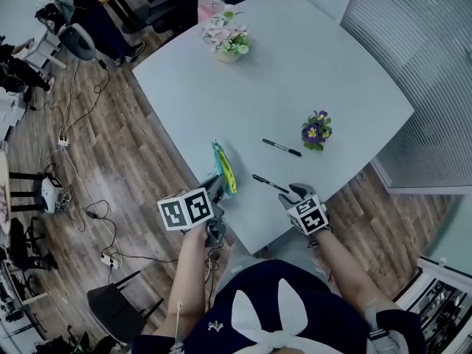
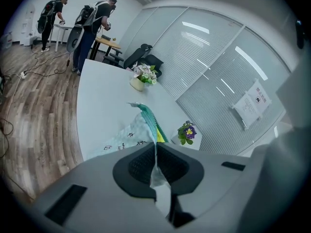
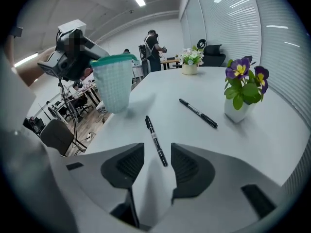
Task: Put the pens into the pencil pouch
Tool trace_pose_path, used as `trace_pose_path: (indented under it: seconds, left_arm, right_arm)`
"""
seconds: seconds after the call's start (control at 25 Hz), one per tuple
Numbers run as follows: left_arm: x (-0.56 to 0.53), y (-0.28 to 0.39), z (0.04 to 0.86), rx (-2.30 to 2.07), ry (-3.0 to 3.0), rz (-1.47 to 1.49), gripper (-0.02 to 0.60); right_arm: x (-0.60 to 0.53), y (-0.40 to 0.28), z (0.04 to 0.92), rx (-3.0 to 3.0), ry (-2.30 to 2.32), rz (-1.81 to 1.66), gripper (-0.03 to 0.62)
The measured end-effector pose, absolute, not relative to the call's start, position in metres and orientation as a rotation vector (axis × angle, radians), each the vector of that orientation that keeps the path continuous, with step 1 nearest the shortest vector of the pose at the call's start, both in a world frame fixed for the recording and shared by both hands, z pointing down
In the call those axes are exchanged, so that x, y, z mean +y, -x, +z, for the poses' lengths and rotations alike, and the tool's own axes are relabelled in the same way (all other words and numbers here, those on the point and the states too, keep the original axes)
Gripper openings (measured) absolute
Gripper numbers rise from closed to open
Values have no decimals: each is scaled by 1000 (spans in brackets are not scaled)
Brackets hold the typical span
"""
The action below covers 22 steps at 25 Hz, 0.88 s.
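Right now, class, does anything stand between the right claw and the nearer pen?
Nothing visible does. The nearer pen lies on the bare table, its near end between the open jaws of the right claw. The second pen and the flower pot sit farther off.

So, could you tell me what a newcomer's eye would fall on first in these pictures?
The left gripper is shut on a teal-edged pencil pouch, held up at the near edge of the pale table. Beside it, the right gripper holds its jaws open around the near end of a black pen lying on the table; a second pen lies farther on, beside a small pot of purple flowers.
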<state>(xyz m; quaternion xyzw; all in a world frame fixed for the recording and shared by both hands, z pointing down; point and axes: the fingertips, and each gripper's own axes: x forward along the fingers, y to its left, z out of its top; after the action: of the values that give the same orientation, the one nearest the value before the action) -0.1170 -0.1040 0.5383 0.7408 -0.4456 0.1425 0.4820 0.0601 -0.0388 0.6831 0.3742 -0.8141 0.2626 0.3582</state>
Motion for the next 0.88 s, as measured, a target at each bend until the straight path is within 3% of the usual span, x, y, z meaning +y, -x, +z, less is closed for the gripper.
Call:
trace_pose_path:
  seconds: [0.56, 0.88]
  left_arm:
    - [-94, 118, 535, -1095, -1803, 339, 29]
    - [-91, 122, 536, -1103, -1796, 333, 29]
  right_arm:
    - [-35, -58, 715, -2027, -857, 642, 152]
    - [-38, -60, 718, -1986, -864, 548, 84]
